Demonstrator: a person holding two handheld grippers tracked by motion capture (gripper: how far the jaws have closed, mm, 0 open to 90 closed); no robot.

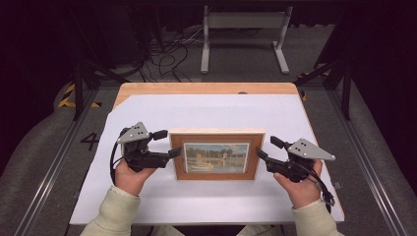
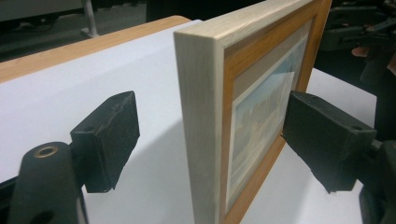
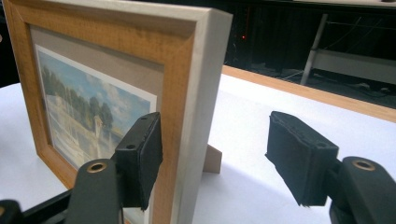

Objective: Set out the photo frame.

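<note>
Standing upright near the middle of the white sheet (image 1: 206, 115), the picture frame (image 1: 216, 155) is straddled at its left edge by the left gripper (image 1: 168, 143) and at its right by the right gripper (image 1: 265, 147); both are spread wide, nothing is clamped, so the grasp is judged still undone

Picture frame (image 1: 216, 155) stands mid-table (image 1: 206, 105); left gripper (image 1: 164, 143) at its left edge — right gripper (image 1: 268, 148) opposite.

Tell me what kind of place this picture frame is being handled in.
Probably a lab or recording studio rather than a home. The picture frame stands on a table covered by a white sheet, with dark curtains behind, loose cables on the grey floor, and yellow-black hazard tape.
</note>
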